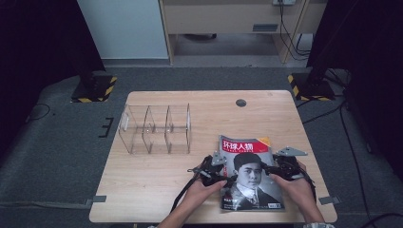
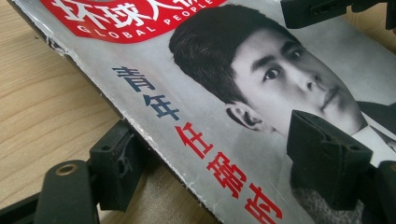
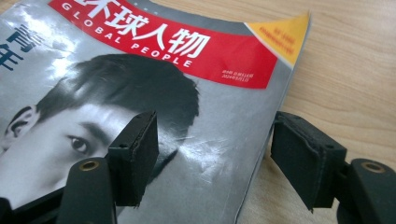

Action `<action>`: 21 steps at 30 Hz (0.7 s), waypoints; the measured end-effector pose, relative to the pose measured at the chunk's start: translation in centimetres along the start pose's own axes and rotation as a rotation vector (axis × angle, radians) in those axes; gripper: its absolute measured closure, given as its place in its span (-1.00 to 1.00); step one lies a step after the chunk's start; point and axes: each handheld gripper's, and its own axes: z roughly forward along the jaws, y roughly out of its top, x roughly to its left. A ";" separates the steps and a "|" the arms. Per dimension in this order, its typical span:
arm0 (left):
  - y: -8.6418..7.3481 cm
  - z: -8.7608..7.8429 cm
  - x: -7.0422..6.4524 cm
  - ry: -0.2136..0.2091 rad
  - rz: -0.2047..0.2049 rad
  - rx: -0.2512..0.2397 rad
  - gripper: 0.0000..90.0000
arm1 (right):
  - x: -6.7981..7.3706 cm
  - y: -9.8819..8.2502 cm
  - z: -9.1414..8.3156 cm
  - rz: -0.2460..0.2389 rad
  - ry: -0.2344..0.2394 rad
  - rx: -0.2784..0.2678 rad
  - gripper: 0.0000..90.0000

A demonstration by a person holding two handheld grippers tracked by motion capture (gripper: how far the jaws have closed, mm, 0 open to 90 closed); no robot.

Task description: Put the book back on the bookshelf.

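Magazine point(image 1: 249, 173) flat between your tongs | left gripper point(image 2: 224, 154) and right gripper point(image 3: 215, 154) both released, straddling opposite edges | looks set for a two-sided lift

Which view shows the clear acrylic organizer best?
The high view: the organizer stands whole, left of the magazine, its dividers visible. The two gripper views look along their jaws at the magazine cover and the tabletop instead.

Light wooden table point(image 1: 157, 175), magazine point(image 1: 249, 173) flat near its front edge, clear divided rack point(image 1: 157, 128) left of centre
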 end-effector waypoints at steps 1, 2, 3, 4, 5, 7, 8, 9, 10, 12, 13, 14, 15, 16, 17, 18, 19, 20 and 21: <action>0.0 0.0 0.0 0.000 -0.005 -0.001 -0.55 | 0.0 0.0 0.0 0.006 0.002 0.001 -0.32; 0.0 0.0 0.0 -0.003 -0.007 -0.002 -0.55 | 0.0 0.0 0.0 0.007 0.001 0.003 -0.34; 0.0 0.0 0.0 -0.006 -0.008 -0.002 -0.57 | -0.1 -0.1 0.1 0.006 0.004 0.005 -0.36; 0.0 0.0 0.0 -0.010 -0.006 0.000 -0.60 | 0.0 -0.1 0.1 0.013 0.003 0.009 -0.39; 0.0 0.0 -0.1 -0.013 -0.004 0.001 -0.64 | 0.0 -0.1 0.1 0.007 0.002 0.017 -0.40; 0.0 0.1 -0.1 -0.021 0.003 0.008 -0.72 | 0.0 -0.2 0.2 0.017 0.005 0.022 -0.43; 0.0 0.1 -0.1 -0.023 0.005 0.010 -0.76 | 0.0 -0.3 0.3 0.015 0.007 0.029 -0.45; 0.0 0.1 -0.1 -0.025 0.005 0.011 -0.79 | 0.0 -0.4 0.3 0.010 0.008 0.036 -0.46; 0.0 0.1 -0.1 -0.025 0.005 0.012 -0.81 | 0.2 -0.5 0.4 0.010 0.006 0.034 -0.46; 0.0 0.1 -0.1 -0.027 0.004 0.013 -0.84 | 0.3 -0.4 0.5 0.009 0.009 0.034 -0.47; 0.0 0.1 -0.1 -0.028 0.004 0.014 -0.84 | 0.3 -0.4 0.5 -0.003 0.007 0.035 -0.46; 0.0 0.1 -0.1 -0.026 0.004 0.013 -0.84 | 0.3 -0.4 0.4 -0.005 0.006 0.034 -0.45; 0.0 0.1 -0.1 -0.022 0.001 0.013 -0.84 | 0.3 -0.4 0.4 -0.002 0.005 0.033 -0.43; 0.0 0.1 -0.1 -0.016 -0.002 0.012 -0.84 | 0.3 -0.4 0.4 -0.004 0.007 0.034 -0.40; 0.0 0.1 -0.1 -0.011 -0.005 0.011 -0.84 | 0.3 -0.5 0.3 -0.002 0.010 0.033 -0.36; 0.0 0.1 -0.1 -0.011 -0.007 0.010 -0.84 | 0.3 -0.5 0.2 -0.006 0.013 0.032 -0.32; 0.0 0.1 0.0 -0.015 -0.012 0.007 -0.84 | 0.3 -0.5 0.2 -0.012 0.013 0.029 -0.29; 0.0 0.0 0.1 -0.015 -0.013 0.006 -0.83 | 0.3 -0.5 0.1 -0.016 0.019 0.033 -0.26; 0.0 0.0 0.1 -0.013 -0.017 0.003 -0.80 | 0.4 -0.5 0.1 -0.024 0.021 0.029 -0.24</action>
